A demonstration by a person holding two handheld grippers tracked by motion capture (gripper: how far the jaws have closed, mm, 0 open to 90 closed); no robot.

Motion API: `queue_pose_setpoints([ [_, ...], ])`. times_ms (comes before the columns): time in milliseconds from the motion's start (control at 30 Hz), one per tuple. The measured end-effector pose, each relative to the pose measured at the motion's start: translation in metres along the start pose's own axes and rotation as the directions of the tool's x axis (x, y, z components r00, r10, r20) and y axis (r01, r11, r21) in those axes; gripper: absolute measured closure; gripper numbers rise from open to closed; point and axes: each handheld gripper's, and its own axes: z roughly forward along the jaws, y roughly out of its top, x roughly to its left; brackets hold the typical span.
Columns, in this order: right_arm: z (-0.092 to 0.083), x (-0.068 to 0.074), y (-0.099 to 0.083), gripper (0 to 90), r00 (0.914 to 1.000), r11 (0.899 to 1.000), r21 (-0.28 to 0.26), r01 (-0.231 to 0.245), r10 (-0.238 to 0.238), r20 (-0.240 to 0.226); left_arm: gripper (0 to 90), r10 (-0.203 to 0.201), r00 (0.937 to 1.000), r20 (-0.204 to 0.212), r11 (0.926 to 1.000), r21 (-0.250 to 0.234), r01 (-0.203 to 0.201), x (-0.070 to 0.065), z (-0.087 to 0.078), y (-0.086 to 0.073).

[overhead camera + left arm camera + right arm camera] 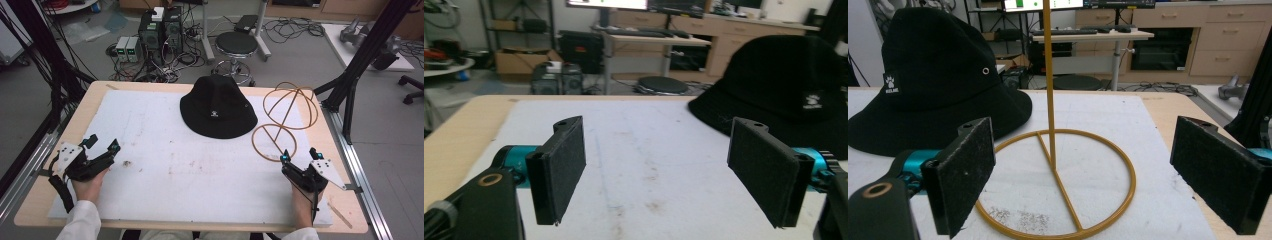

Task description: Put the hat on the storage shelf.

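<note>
While both stand wide apart and empty, the left gripper and right gripper flank the hat at twelve o'clock, the wire stand at two.

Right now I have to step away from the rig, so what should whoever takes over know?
Left tool: open, holding nothing, low over the white mat at its left edge.
Right tool: open, holding nothing, facing the gold wire hat stand.
Black bucket hat lies flat on the mat, left of the stand, untouched.
Done: nothing yet.
Left: probably lift the hat and seat it on the stand's wire dome.
</note>
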Motion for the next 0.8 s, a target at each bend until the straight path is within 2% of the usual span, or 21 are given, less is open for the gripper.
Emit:
queue_pose_setpoints([
  [67,0.001,0.001,0.000,10.1,1.0000,1.000,0.006,0.008,-0.008,-0.003,23.5,-0.013,0.9995,0.029,0.9998,0.017,0.012,-0.001,0.005,0.001],
  [167,0.001,0.002,-0.001,10.1,0.9999,1.000,0.010,0.013,-0.013,-0.005,23.2,0.005,0.9993,0.037,0.9994,0.035,-0.006,-0.004,0.009,0.002],
  [267,0.001,0.002,0.000,10.2,0.9999,1.000,0.006,0.011,-0.011,0.001,23.2,0.049,0.9980,0.041,0.9970,0.057,-0.051,-0.010,0.016,0.010],
  [367,0.001,0.001,0.000,10.1,1.0000,1.000,0.008,0.002,-0.002,0.004,23.4,0.068,0.9963,0.053,0.9951,0.069,-0.072,-0.013,0.022,0.016],
  [400,0.001,0.001,0.000,10.1,1.0000,1.000,0.008,0.003,-0.003,0.005,23.4,0.089,0.9933,0.074,0.9905,0.099,-0.096,-0.017,0.029,0.025],
  [500,0.003,0.000,0.000,10.1,1.0000,1.000,0.011,0.005,-0.005,0.007,23.5,0.108,0.9887,0.104,0.9828,0.139,-0.122,-0.024,0.042,0.036],
  [567,0.004,0.001,-0.001,10.1,0.9998,1.000,0.016,0.018,-0.018,0.008,23.4,0.120,0.9856,0.119,0.9796,0.147,-0.137,-0.030,0.051,0.043],
  [733,0.003,0.002,0.000,10.1,0.9999,1.000,0.012,0.015,-0.015,0.001,23.3,0.145,0.9790,0.143,0.9725,0.162,-0.168,-0.044,0.073,0.055],
  [800,0.003,0.002,0.000,10.1,0.9999,1.000,0.010,0.016,-0.016,-0.003,22.7,0.145,0.9783,0.148,0.9711,0.168,-0.169,-0.046,0.077,0.056],
])
